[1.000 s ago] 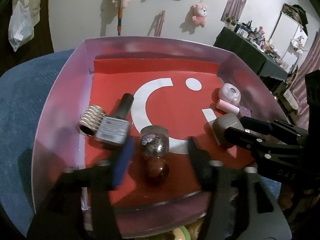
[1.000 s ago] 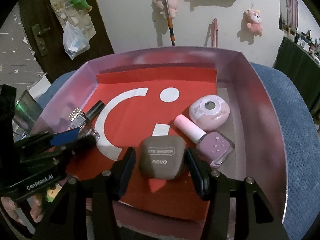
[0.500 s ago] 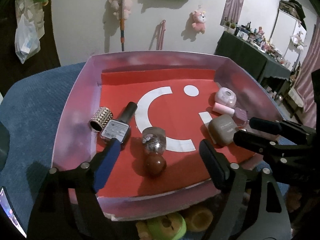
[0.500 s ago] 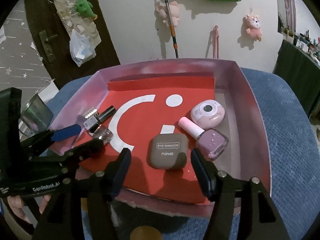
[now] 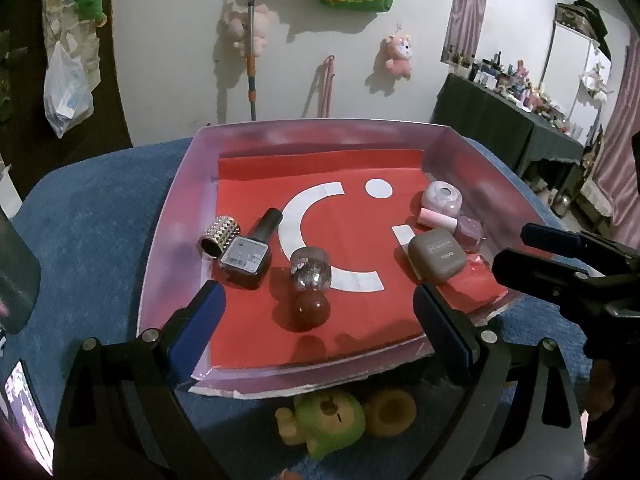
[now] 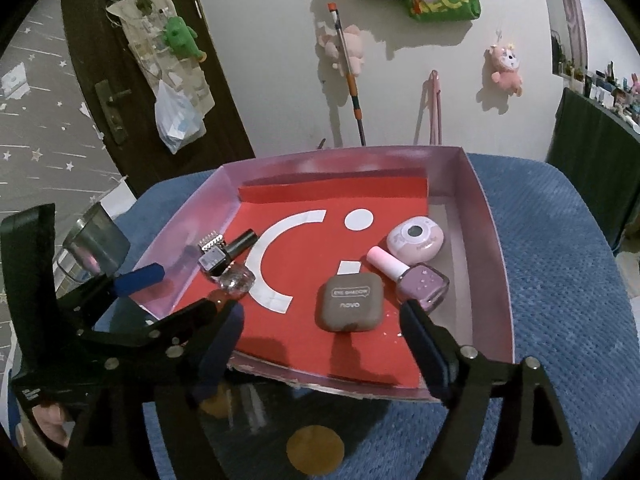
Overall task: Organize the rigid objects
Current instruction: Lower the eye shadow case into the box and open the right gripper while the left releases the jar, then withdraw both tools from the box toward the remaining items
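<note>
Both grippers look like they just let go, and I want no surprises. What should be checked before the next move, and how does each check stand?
1. Left gripper empty: ok, jaws opening, nothing pressed between them.
2. Right gripper empty: ok, jaws opening, clear of the eye shadow case.
3. Case lying flat in the tray: ok.
4. Glitter bottle settled: cannot tell; it lies on its side.
5. Purple polish clear of the case: ok, a small gap shows.

Blue textured surface [image 6: 560,280] under pink tray [image 6: 494,240]
</note>
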